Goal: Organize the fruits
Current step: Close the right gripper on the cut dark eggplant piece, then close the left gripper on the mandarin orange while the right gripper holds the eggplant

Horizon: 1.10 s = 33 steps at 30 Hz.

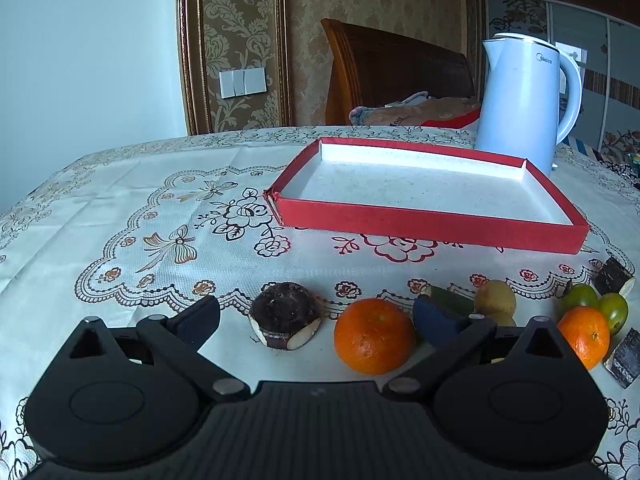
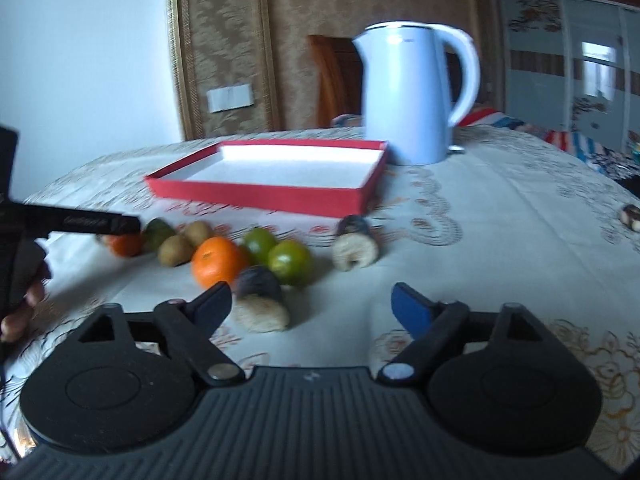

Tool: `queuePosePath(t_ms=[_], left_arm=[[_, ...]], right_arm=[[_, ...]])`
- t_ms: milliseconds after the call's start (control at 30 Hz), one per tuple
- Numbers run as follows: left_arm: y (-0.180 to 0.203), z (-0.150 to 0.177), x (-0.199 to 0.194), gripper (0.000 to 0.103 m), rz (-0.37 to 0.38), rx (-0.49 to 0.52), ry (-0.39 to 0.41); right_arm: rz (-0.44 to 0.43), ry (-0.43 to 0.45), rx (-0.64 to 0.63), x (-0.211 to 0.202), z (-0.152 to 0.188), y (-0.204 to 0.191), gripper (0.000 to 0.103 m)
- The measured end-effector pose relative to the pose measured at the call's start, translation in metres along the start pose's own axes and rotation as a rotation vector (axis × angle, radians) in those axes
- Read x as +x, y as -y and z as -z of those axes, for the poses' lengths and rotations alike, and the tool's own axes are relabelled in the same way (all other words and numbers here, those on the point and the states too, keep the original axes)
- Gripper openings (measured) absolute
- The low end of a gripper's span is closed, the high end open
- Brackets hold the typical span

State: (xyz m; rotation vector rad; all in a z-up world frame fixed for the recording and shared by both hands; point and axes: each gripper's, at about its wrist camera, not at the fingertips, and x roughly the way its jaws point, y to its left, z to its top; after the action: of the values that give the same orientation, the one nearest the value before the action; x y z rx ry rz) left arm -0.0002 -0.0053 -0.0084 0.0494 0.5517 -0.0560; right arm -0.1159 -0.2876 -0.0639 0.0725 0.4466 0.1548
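From the left wrist camera, the left gripper [image 1: 316, 318] is hovering low over the tablecloth [image 1: 120, 208] with its jaws standing wide apart and pressing on nothing. Between the fingers, a dark cut piece [image 1: 286, 316] is lying at about 11 o'clock from the gripper's middle and an orange [image 1: 374, 334] at about 2 o'clock. Farther out at 3 o'clock, a kiwi [image 1: 498, 300], two green fruits [image 1: 598, 304] and a second orange [image 1: 584, 336] are sitting together. The red tray [image 1: 432, 224] is lying at 12 o'clock, holding nothing, with a white kettle [image 1: 524, 100] just behind it.

From the right wrist camera, which is blurred, the right gripper [image 2: 312, 306] is hanging above the cloth with its jaws apart and nothing clamped. A dark fruit [image 2: 258, 282] and a pale piece [image 2: 262, 316] are lying just inside its left finger. The fruit cluster is spreading toward 10 o'clock, where the other gripper's black finger [image 2: 100, 224] is reaching in and a hand [image 2: 20, 308] is showing at the picture's left edge. The tray is sitting at 12 o'clock, the kettle at 1 o'clock.
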Motion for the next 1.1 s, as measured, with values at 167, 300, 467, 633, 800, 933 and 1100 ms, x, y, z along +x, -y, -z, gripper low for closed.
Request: queuePosePath(t_ms=[167,300,467,633,800,933,1100], left_arm=[[-0.007,0.000,-0.001,0.103,0.013,-0.026,-0.006],[-0.012,0.000,-0.002,0.103,0.023,-0.050,-0.007],[-0.020,0.000,-0.005,0.103,0.031,-0.085,-0.004],[-0.021,0.003,-0.011,0.103,0.037,-0.061,0.014],[-0.004,0.007,-0.015,0.103,0.044,0.049,0.040],[0.002,0.008,-0.013,0.103,0.048,0.076,0.027],[0.001,0.008,-0.007,0.103,0.050,0.071,0.000]], right_arm=[[-0.043,-0.058,-0.027,0.017,-0.006,-0.015,0.054],[-0.053,-0.108,-0.021,0.033,-0.007,-0.017,0.036],[-0.041,-0.102,-0.039,0.040,-0.008,-0.019,0.032],[-0.056,-0.098,-0.012,0.039,-0.008,-0.014,0.031],[-0.069,-0.099,0.010,0.040,-0.009,-0.010,0.031],[-0.069,-0.100,0.009,0.041,-0.009,-0.010,0.032],[-0.070,-0.101,0.011,0.041,-0.009,-0.010,0.032]])
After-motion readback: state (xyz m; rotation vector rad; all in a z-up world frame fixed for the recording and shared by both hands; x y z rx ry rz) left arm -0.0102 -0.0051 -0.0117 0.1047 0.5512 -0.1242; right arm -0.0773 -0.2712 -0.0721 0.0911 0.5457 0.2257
